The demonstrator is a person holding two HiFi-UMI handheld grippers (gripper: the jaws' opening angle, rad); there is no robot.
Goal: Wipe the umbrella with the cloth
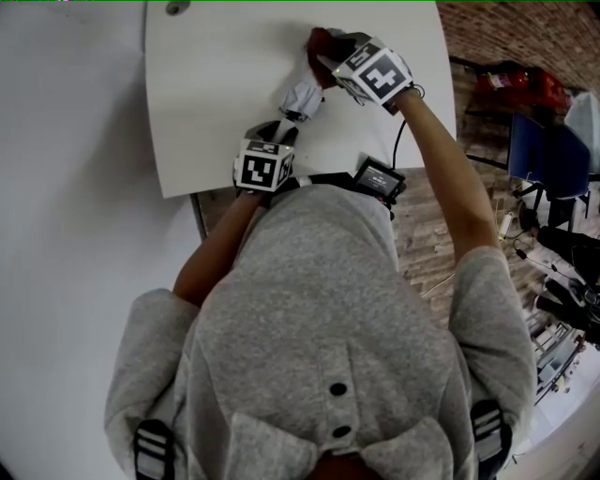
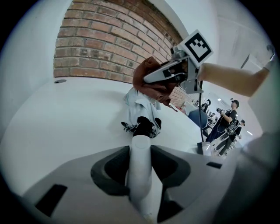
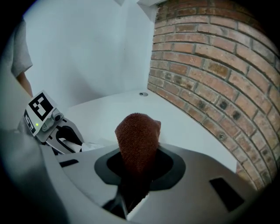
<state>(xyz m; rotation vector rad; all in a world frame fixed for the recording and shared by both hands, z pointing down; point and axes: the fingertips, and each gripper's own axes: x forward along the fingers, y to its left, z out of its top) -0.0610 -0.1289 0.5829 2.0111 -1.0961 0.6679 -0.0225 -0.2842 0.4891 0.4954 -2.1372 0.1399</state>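
Observation:
A folded pale grey umbrella [image 1: 302, 96] lies on the white table [image 1: 216, 84]. My left gripper [image 1: 270, 150] is shut on its white handle [image 2: 140, 168], and the bunched canopy [image 2: 142, 105] stretches away from the jaws. My right gripper [image 1: 345, 54] is shut on a brown cloth [image 3: 137, 142]. It holds the cloth [image 2: 153, 83] against the far end of the canopy. In the right gripper view the left gripper [image 3: 49, 126] shows at the lower left, with a bit of pale canopy fabric [image 3: 89, 146] beside it.
A brick wall [image 2: 109, 39] stands behind the table. A round grommet [image 1: 175, 8] sits near the table's far edge. A small black device [image 1: 380, 178] hangs at the near edge. Chairs and clutter [image 1: 553, 169] fill the floor at right, with people [image 2: 227, 118] further off.

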